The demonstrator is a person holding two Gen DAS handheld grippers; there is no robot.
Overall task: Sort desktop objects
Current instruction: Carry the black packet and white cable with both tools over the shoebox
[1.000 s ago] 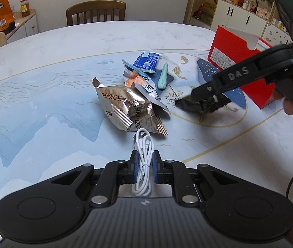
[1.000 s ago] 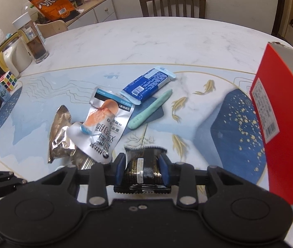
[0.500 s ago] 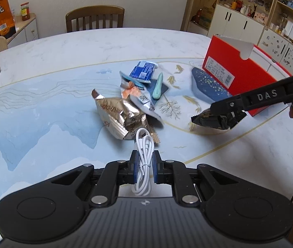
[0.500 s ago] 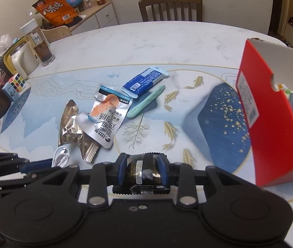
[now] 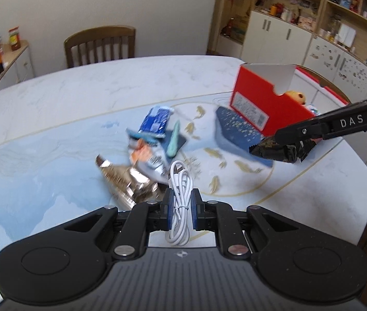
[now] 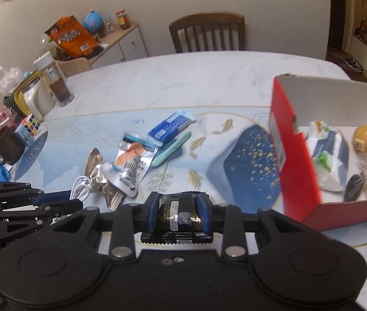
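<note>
Two tongs are loaded above the desk (image 5: 54, 108): the left tongs (image 5: 181, 208) pinch a coiled white cable (image 5: 181, 194), and the right tongs (image 6: 179, 213) clamp a black snack packet (image 6: 178, 213). Just right of that packet stands the open red box (image 6: 294, 171); more wrappers and a green pen (image 6: 171, 149) lie mid-desk.

My black left tongs (image 5: 181, 207), blue-padded, carry a white cable (image 5: 181, 194); my right tongs (image 6: 179, 213), a black, gold-gridded packet (image 6: 178, 213). Red box (image 6: 294, 171), white inside. Worktop (image 6: 183, 77): white marble, pale-blue landscape, gold fish.
</note>
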